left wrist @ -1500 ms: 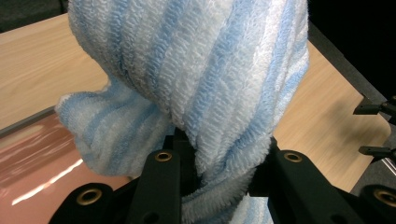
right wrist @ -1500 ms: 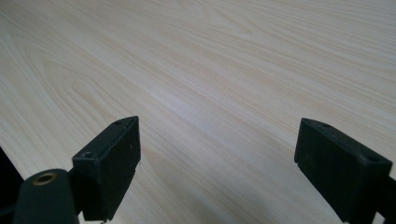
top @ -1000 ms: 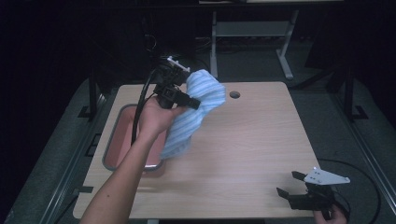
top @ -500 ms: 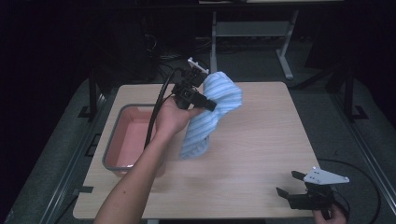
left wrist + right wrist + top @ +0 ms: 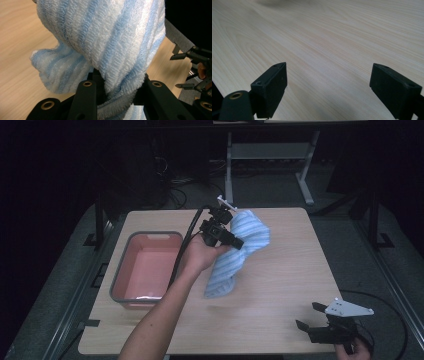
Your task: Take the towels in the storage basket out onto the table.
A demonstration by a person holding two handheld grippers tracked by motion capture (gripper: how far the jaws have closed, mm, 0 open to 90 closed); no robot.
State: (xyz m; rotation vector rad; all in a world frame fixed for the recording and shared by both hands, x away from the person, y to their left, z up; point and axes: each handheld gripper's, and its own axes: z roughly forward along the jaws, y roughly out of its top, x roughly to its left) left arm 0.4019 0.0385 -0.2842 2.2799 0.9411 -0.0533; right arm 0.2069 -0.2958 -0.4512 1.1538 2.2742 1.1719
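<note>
Dark floor and black surroundings frame a pale wooden table (image 5: 280,285), which carries 1 red rectangular plastic tub with a grey rim (image 5: 145,267) on its left side. Above the table's middle, the left gripper (image 5: 235,241) pinches 1 light-blue-and-white striped terry towel (image 5: 245,242). In the left gripper view its 2 black jaws press into a bunched fold of that towel (image 5: 107,47), with cloth squeezed tight between them and the rest draped over and beyond them. From the high view the towel hangs down from the grip in a twisted length, its lower end just beside the tub's right wall and at or just above the tabletop; whether it touches the wood cannot be told. A bare forearm reaches up from the bottom edge to this gripper, and a black cable trails from it.

At the table's near right corner rests the right gripper (image 5: 306,316), topped by a grey three-cornered plate. Its 2 jaws stand spread wide apart over bare wood (image 5: 324,50), holding nothing.
</note>
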